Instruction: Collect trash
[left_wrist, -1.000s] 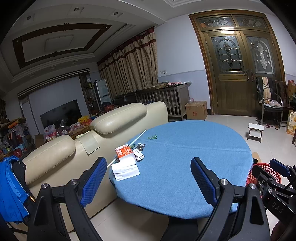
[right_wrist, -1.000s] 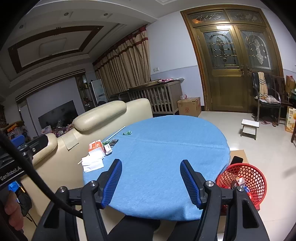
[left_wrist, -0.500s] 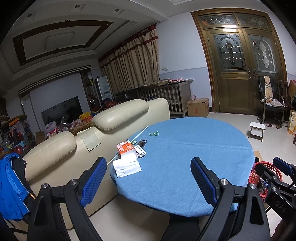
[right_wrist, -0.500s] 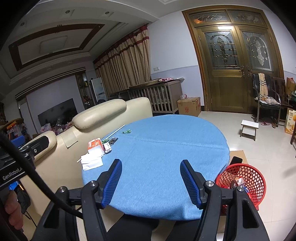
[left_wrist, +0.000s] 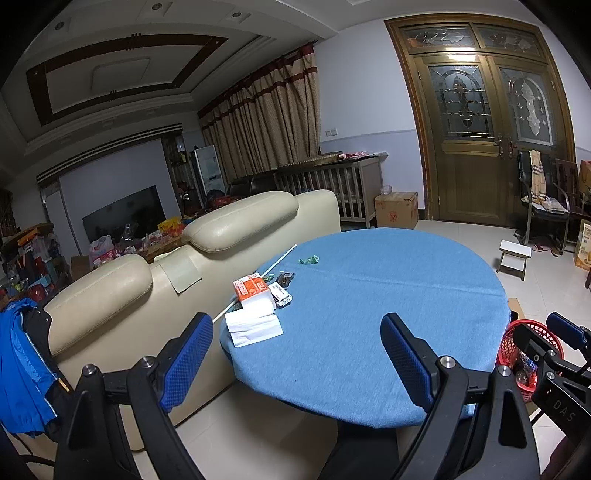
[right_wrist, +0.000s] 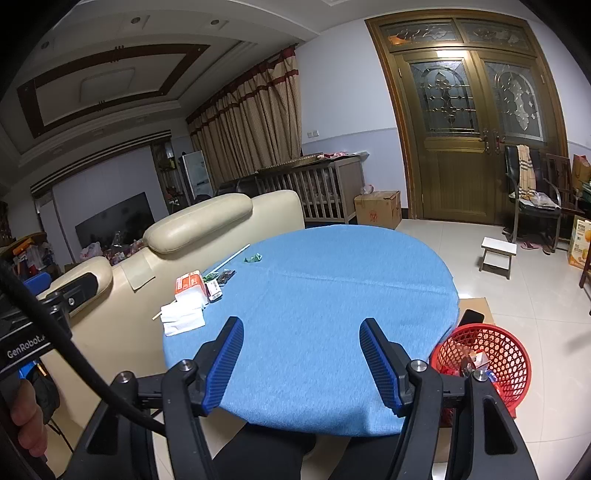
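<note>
Above the table (left_wrist: 369, 314) — both tools (left_wrist: 295, 363) (right_wrist: 301, 363) hang agape, nothing held.

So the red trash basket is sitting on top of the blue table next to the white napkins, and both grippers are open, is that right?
Not quite. The red trash basket stands on the floor beside the blue table, on the far side from the white napkins, as the right wrist view shows. The rest holds: the left gripper and the right gripper are both open and empty.

"GenRobot" (partly cut) on left gripper (right_wrist: 26, 347)
</note>
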